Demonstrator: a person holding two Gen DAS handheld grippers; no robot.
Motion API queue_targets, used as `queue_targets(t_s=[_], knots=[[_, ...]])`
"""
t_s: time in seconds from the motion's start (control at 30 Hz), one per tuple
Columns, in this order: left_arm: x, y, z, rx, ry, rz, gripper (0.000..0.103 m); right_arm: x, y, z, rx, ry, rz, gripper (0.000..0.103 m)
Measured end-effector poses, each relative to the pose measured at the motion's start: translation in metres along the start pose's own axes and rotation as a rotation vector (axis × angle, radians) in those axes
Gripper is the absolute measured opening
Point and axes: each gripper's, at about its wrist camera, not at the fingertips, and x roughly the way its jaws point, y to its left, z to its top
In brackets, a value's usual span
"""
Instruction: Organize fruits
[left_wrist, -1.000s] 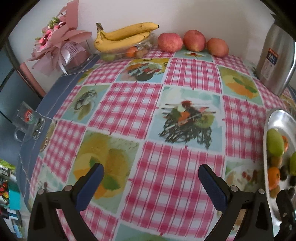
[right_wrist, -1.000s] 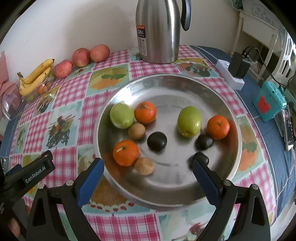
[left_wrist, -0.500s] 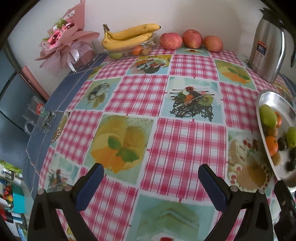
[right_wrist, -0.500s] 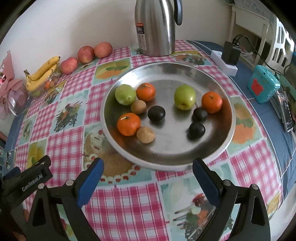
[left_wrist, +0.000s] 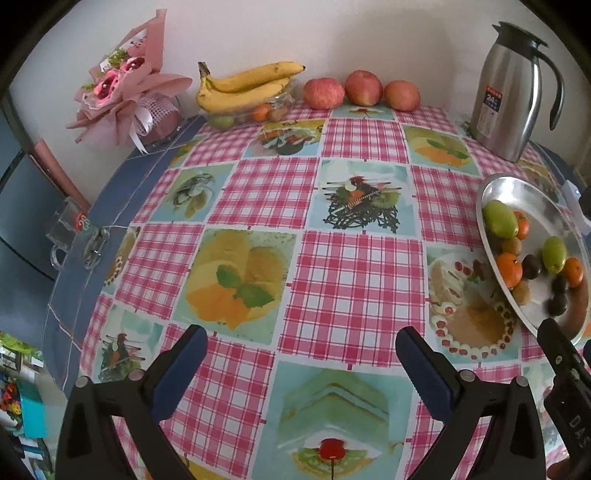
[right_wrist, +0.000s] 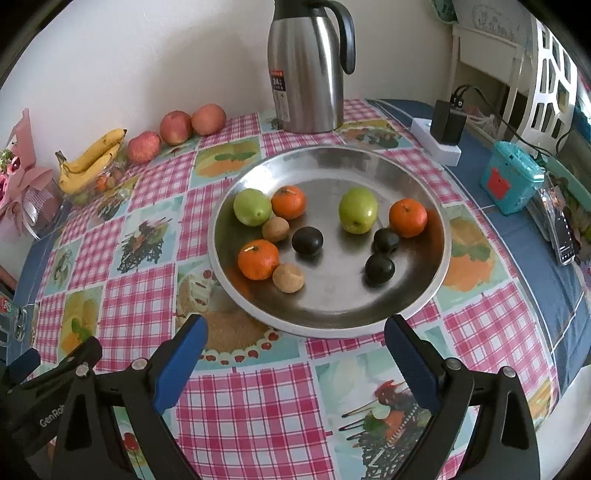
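Observation:
A round steel plate holds two green apples, three oranges, two brown kiwis and three dark plums. The plate also shows at the right of the left wrist view. My right gripper is open and empty, above the table short of the plate's near rim. My left gripper is open and empty over the checked tablecloth, left of the plate. Bananas and three red apples lie by the far wall.
A steel thermos jug stands behind the plate. A pink bouquet and a glass mug are at the left edge. A power strip with plug, a teal box and a remote sit at the right.
Both grippers have pulled back and up from the table. The plate and fruit look farther away. Jaws stay open.

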Motion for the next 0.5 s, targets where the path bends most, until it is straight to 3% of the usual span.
queue_targets(t_s=[0.27,0.5], knots=[[-0.008,0.016,0.002,-0.028,-0.022,0.001,0.103,-0.008,0.0,0.001,-0.002,-0.021,-0.009,0.096],[-0.006,0.021,0.004,-0.036,0.005,-0.009,0.103,-0.008,-0.004,0.0,0.006,0.0,-0.021,0.097]])
